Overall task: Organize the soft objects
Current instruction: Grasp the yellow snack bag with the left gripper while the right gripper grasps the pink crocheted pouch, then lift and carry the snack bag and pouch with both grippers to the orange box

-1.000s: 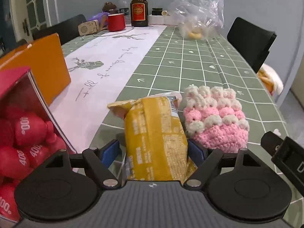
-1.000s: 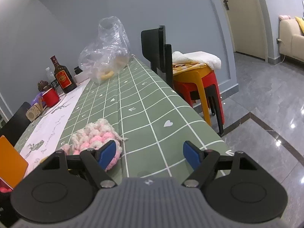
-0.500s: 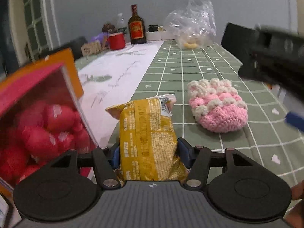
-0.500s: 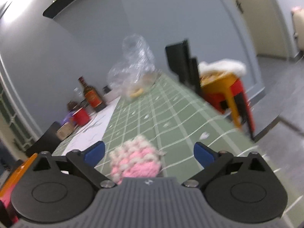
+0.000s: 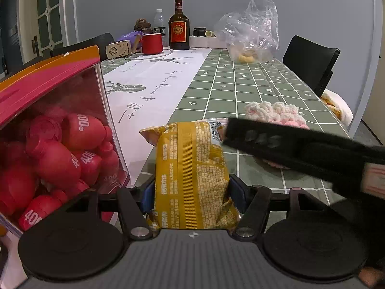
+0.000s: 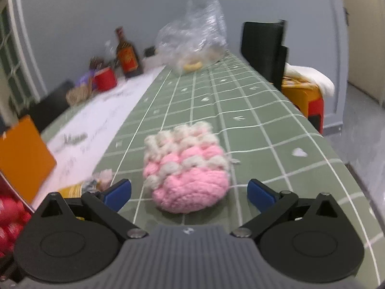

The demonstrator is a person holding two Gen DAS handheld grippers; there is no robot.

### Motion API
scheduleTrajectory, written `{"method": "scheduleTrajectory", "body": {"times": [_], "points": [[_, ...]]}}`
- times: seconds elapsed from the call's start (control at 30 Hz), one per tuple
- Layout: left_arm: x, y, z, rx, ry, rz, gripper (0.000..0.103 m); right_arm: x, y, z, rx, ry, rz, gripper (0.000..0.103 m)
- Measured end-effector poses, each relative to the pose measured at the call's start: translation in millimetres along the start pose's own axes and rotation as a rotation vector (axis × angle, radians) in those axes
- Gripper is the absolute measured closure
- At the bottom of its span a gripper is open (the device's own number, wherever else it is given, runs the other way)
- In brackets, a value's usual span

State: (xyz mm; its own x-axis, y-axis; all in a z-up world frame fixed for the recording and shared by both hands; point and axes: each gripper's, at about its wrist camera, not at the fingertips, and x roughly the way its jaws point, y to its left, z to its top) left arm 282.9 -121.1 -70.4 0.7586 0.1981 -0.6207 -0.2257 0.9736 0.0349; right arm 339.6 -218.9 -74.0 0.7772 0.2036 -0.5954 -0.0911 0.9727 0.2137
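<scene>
The left gripper pinches the crinkly yellow packet, its jaws easing apart. At twelve o'clock of the right gripper, whose jaws are spreading with nothing between them, lies the pink crochet pouch on the table: likely light and squashy, best squeezed across its plump middle.

Grey-blue wall behind far end of table. Table long, green grid cloth. Black chair at table's right edge; second black chair at its left. Orange stool beside right edge, white cloth on top. Grey glossy floor right of table. Panelled door left of table.
</scene>
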Motion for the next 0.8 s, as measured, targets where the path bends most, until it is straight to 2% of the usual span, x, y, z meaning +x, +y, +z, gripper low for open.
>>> {"method": "scheduleTrajectory", "body": {"times": [0.07, 0.2, 0.27, 0.43, 0.5, 0.57, 0.63, 0.73, 0.77, 0.8], "points": [[0, 0, -1, -0.002, 0.001, 0.0, 0.026, 5, 5, 1, -0.044, 0.016, -0.026, 0.003], [0, -1, -1, 0.003, 0.001, 0.009, 0.025, 7, 4, 1, -0.069, 0.02, -0.024, 0.004], [0, -1, -1, 0.004, 0.001, 0.009, 0.025, 5, 6, 0, -0.099, 0.011, -0.057, 0.024], [0, 0, -2, 0.004, 0.001, 0.001, 0.026, 0, 12, -5, -0.199, 0.015, -0.092, 0.044], [-1, 2, -3, -0.001, 0.0, -0.016, 0.025, -8, 5, -8, -0.192, 0.007, -0.101, 0.06], [-3, -1, -4, 0.037, -0.001, -0.027, 0.025, -15, -3, -11, -0.173, 0.007, -0.113, 0.065], [-5, -6, -5, 0.068, -0.006, -0.035, 0.025, -22, -9, -12, -0.162, 0.016, -0.139, 0.065], [-5, -5, -5, 0.062, -0.004, -0.043, 0.025, -30, -19, -12, -0.119, 0.035, -0.132, 0.063], [-4, -3, -5, 0.051, -0.001, -0.051, 0.025, -31, -22, -12, -0.104, 0.04, -0.131, 0.057], [-4, -1, -5, 0.039, 0.001, -0.058, 0.025, -32, -26, -11, -0.085, 0.039, -0.133, 0.045]]}}
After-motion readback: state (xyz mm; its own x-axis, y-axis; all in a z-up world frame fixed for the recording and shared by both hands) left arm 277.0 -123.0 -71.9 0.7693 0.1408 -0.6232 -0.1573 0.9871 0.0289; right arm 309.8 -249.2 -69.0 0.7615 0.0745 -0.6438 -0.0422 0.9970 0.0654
